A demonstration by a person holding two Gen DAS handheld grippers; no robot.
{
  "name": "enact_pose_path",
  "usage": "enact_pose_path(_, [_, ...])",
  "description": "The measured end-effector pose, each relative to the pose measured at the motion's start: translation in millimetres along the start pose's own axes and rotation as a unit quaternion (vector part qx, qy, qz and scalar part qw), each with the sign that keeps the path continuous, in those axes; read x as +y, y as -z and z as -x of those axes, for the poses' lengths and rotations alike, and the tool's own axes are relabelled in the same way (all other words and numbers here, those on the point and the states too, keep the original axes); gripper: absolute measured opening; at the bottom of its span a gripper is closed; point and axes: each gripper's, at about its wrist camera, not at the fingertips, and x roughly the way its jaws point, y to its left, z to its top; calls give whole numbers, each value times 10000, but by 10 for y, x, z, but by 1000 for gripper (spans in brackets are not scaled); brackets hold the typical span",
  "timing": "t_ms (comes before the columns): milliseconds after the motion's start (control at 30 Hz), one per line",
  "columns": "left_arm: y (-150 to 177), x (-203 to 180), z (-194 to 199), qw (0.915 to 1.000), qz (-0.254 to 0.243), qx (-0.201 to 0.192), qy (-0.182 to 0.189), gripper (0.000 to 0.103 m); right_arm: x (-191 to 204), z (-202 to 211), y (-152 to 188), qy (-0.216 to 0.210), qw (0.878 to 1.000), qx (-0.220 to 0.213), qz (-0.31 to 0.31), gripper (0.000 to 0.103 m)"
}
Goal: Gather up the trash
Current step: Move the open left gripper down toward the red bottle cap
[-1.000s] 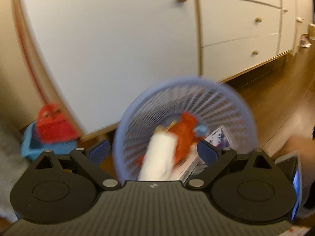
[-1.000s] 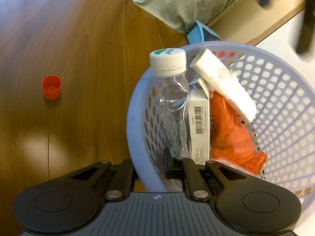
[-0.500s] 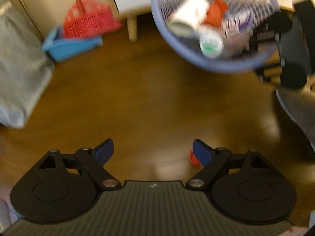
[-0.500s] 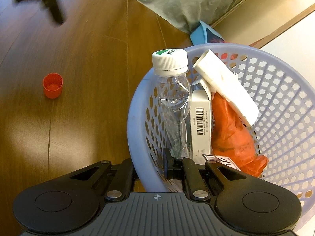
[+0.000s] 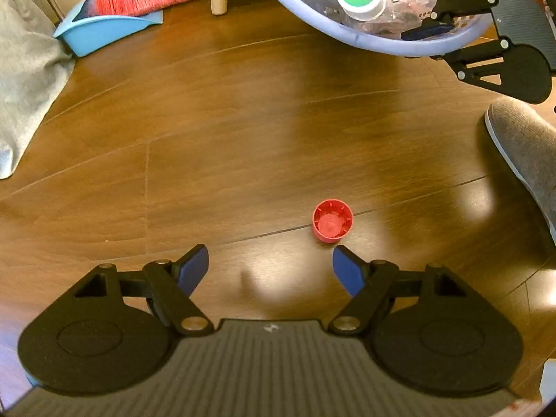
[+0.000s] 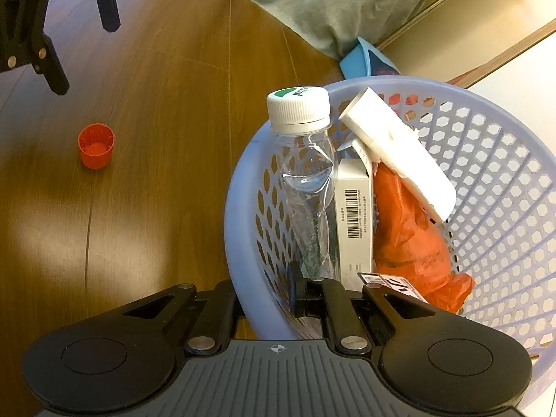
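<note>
A small red cup [image 5: 332, 221] lies on the wooden floor [image 5: 222, 132], just right of centre in the lower half of the left wrist view, its open mouth facing up towards the camera. It looks like the last loose piece of trash in sight. The left gripper [image 5: 270, 266] hovers above it with its blue-tipped fingers spread wide and nothing between them; the cup sits just beyond the right-hand fingertip [image 5: 342, 264], not between the two.

At the top of that view, the lilac mesh basket [image 5: 365, 40] hangs tilted. The right gripper [image 6: 298, 293] is clamped on its rim, one finger inside and one outside. In the right wrist view the basket fills the right half of the frame and holds a clear plastic bottle [image 6: 305, 173] with a white cap, a white box [image 6: 354, 215] with a barcode, an orange bag [image 6: 410, 236] and a white paper roll [image 6: 396, 146].

To take the cup cleanly, the left gripper should likely shift towards the right of its frame until the cup is centred, then lower and close gently across its wall.

Half a second ago the left wrist view was blurred and the cup lay partly hidden by the right-hand finger; now the picture is sharp and the cup shows whole. The right wrist view is nearly unchanged.
</note>
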Motion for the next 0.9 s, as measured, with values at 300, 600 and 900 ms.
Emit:
enact_pose_path(300, [-20, -86, -158, 10000, 79, 9, 53, 67, 18, 11, 49, 8, 10000, -23, -25, 7])
enact_pose_path(600, [-33, -193, -333, 9997, 106, 46, 215, 58, 23, 26, 69, 5, 10000, -50, -37, 7])
enact_pose_path(900, [-146, -336, -506, 9991, 189, 33, 365, 50, 21, 11, 61, 10, 10000, -53, -45, 8])
